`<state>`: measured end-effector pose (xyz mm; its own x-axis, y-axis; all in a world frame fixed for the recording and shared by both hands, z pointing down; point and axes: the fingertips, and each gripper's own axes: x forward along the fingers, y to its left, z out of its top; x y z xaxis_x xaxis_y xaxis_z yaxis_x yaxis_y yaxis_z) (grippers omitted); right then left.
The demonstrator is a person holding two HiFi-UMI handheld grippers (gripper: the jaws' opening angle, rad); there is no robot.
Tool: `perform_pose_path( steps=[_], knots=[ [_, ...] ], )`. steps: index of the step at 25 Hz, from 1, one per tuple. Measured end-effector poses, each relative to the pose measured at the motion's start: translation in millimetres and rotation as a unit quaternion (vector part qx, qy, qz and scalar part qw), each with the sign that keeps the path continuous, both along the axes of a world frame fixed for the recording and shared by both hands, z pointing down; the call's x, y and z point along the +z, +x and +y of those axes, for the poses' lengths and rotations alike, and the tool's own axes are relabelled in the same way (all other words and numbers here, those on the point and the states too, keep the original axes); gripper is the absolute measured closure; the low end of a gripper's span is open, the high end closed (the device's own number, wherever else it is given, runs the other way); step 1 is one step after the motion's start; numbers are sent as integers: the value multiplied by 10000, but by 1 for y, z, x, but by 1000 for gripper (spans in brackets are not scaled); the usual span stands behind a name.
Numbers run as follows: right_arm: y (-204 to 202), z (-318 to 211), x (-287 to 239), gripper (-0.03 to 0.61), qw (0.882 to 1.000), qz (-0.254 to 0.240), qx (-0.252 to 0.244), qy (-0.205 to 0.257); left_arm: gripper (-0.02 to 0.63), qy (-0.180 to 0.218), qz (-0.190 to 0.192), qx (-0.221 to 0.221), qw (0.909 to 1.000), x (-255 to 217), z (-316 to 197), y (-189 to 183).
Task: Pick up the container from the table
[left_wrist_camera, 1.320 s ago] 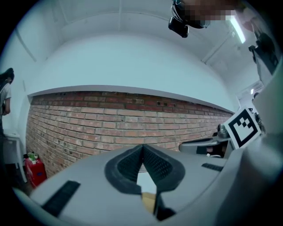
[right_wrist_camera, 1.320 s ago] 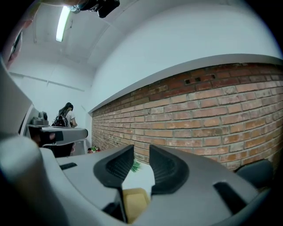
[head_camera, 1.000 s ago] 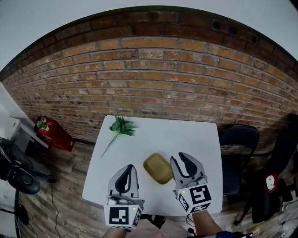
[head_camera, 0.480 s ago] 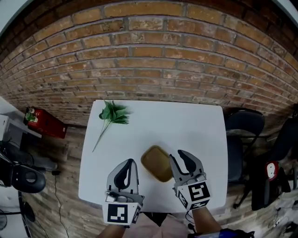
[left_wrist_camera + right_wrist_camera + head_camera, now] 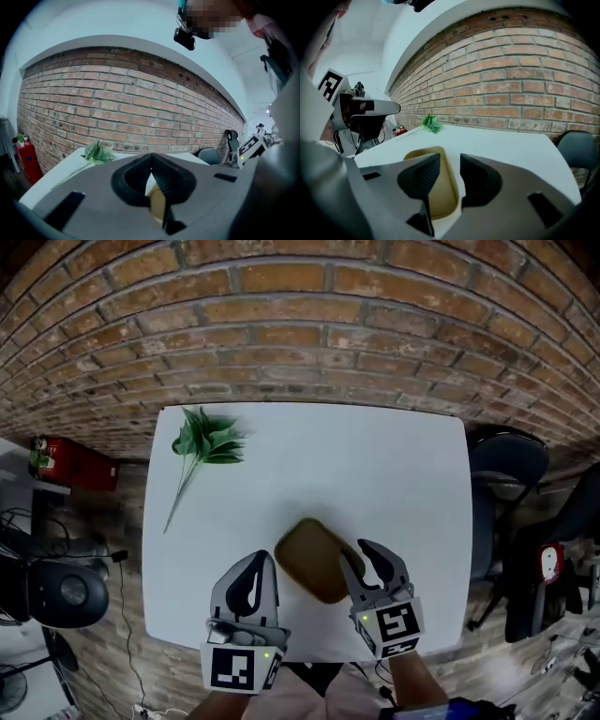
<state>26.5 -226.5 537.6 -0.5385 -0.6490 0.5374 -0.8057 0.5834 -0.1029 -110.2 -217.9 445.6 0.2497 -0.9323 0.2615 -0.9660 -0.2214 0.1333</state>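
Opens the right claw (image 5: 449, 163), jaws apart and widening, with the near rim of the tan container (image 5: 309, 554) showing in the gap between them and neither pad pressing on it. Sits at the container's lower right edge in the head view. Holds the left claw (image 5: 257, 566) with its tips together and nothing gripped, just beside the container's lower left edge.

Lies flat on the white desk (image 5: 394, 465), low and near the middle of the head view: a shallow tray with rounded corners, open side up. Shares the desk with a green leafy sprig (image 5: 206, 439) at the upper left corner, well apart from the container and from both claws, stem trailing down toward the left edge.

Backs onto a brick wall (image 5: 300, 324) that fills the top of the frame. Has a dark chair (image 5: 506, 460) just beside the desk's right edge, and a red canister (image 5: 70, 463) on the floor at the far left.
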Motion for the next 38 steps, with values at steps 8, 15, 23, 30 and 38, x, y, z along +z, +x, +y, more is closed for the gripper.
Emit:
perform_pose_path(
  steps=[8, 15, 23, 30, 38],
  knots=[
    [2, 6, 31, 462, 9995, 106, 18, -286, 606, -252, 105, 86, 9996, 26, -4, 5],
    [5, 7, 43, 492, 9989, 254, 108, -378, 606, -320, 144, 104, 9993, 34, -4, 3],
    [9, 7, 49, 520, 9984, 333, 174, -423, 606, -349, 144, 100, 9992, 35, -4, 3],
    [8, 8, 49, 523, 9983, 334, 184, -449, 606, -317, 145, 118, 9993, 32, -5, 5],
    [10, 10, 47, 541, 9982, 325, 221, -448, 606, -275, 153, 133, 9994, 30, -3, 7]
  ],
)
